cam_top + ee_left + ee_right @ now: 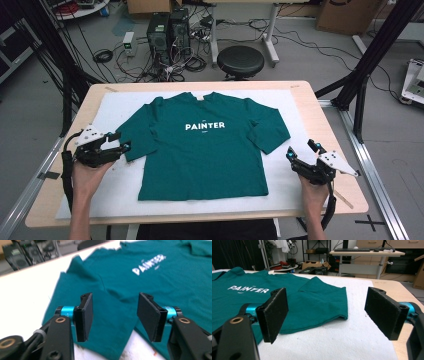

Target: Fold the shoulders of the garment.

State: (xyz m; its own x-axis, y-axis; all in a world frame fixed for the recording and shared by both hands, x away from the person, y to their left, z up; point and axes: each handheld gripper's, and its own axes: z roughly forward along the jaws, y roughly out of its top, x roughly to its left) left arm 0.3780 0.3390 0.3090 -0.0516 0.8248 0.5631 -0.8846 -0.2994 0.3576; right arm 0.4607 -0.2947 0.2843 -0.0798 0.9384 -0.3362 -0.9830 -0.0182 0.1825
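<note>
Shirt [200, 150] lies flat, front up, on the white pad [115, 195] mid-table, lettering readable from my side. Left gripper [121, 141] sits at the cuff of the left sleeve [100, 322]; its jaws stand apart, gripping nothing, cloth below them. I can't tell whether the pads touch the fabric; that view is blurred. Right gripper [301, 150] hangs off the other sleeve [324, 302], jaws wide, nothing between. Near hem is cut off in both gripper views.

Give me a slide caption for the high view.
Green T-shirt lies flat on white padding; left tool at its sleeve, right tool open beside it.
</note>
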